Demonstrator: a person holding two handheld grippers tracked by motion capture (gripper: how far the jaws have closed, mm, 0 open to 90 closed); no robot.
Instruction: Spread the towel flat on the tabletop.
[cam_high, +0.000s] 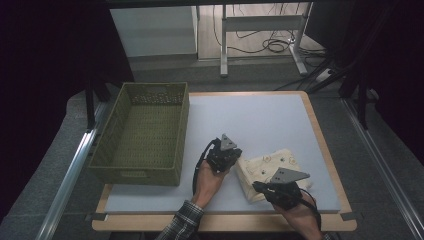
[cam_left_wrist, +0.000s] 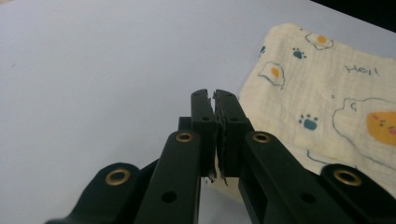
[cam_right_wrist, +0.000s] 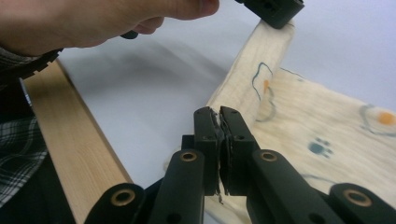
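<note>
high view: folded cream cloth w/ egg and paw prints lies on the white bench, near-right area, its long axis running roughly left-right w/ a slight slant. left gripper sits just off the cloth's left edge, right gripper over its near edge, so both hands are close; right one looks nearer to the fabric. left gripper view: jaws pressed together, nothing between them, cloth lying ahead and to the right of the tips. right gripper view: jaws also shut and empty, cloth right under and ahead-right of the tips, a raised fold running away toward the other gripper. green woven basket stands empty at the bench's left, well apart from the cloth, so prob. the cloth goes that way; either gripper must open before it can pinch an edge.
</note>
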